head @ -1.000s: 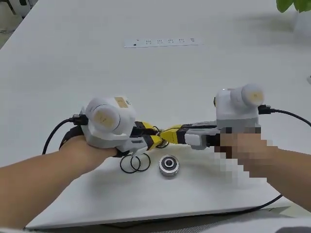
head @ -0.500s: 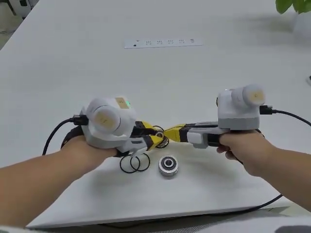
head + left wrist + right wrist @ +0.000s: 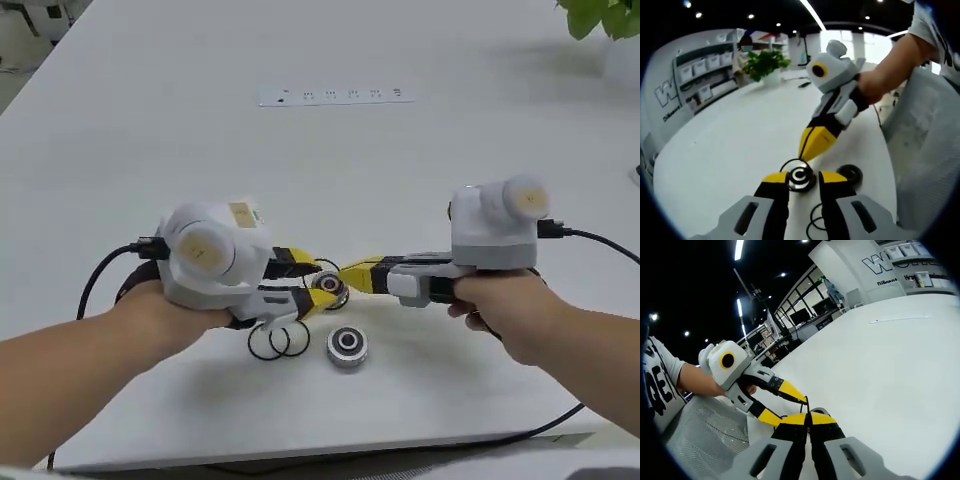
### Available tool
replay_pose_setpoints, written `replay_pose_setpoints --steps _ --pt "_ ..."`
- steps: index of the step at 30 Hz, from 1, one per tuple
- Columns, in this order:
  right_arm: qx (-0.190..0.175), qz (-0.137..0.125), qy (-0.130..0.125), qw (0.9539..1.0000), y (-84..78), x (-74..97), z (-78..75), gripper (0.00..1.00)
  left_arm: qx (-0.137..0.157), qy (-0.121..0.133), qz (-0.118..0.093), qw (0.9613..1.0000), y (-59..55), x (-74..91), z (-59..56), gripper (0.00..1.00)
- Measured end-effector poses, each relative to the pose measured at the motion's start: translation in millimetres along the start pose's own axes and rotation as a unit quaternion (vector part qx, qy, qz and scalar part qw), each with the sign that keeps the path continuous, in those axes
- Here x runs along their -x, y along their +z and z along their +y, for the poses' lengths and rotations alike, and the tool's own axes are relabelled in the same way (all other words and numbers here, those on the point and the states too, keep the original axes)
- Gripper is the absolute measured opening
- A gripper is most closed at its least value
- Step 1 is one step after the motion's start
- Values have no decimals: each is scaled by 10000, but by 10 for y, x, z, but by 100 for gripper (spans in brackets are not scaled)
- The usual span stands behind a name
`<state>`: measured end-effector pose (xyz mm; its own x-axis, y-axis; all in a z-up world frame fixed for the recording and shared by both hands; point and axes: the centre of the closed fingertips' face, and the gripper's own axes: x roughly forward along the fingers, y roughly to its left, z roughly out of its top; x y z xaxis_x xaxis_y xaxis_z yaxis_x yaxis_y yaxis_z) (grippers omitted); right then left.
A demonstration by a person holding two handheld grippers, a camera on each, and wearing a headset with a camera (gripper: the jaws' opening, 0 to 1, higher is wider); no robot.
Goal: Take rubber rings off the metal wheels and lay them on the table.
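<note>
**A:** Head view first. Where are we?

**B:** Our left tool (image 3: 316, 284) is clenched on a wheel (image 3: 330, 285), held just above the bench (image 3: 420, 180). Our right tool (image 3: 347, 278) meets it from the other side, its tip at the wheel's rim.

**A:** What have we laid down?

**B:** Two rings (image 3: 280, 339) lie overlapping on the bench, just below the left tool. The other wheel (image 3: 346, 345) lies flat beside them, apart from both tools.

**A:** And the left gripper view?

**B:** The wheel sits squeezed between our left jaws. A ring (image 3: 788, 162) stands out from it as a loose black loop, running up to the right tool's pointed tip.

**A:** Has the right tool got it?

**B:** In the right gripper view our right jaws are pressed together, and a thin black strand rises from between them. We judge that it is pinching the ring.

**A:** So how far along are we?

**B:** By our reckoning two rings are off and a third is partly off. We have yet to pull it free and lay it down. The other wheel's rim looks dark, and we cannot tell whether it carries a ring.
</note>
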<state>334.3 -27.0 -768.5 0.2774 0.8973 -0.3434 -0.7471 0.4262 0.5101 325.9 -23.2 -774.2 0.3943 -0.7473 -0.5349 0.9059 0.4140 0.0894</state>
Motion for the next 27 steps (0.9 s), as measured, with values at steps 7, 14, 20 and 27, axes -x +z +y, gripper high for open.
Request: replay_pose_setpoints --steps 7,14,20,27 --pt "11 -31 33 10000 40 10 38 0 -14 -26 -127 9999 67 126 -25 29" --pt "51 -29 80 10000 69 15 95 0 105 -2 -269 9996 173 252 -42 37" --pt "69 -79 128 9999 112 23 145 0 106 -21 -357 9993 243 331 -69 44" --pt "76 -153 172 9997 171 45 199 0 193 6 -446 9988 304 424 -54 52"
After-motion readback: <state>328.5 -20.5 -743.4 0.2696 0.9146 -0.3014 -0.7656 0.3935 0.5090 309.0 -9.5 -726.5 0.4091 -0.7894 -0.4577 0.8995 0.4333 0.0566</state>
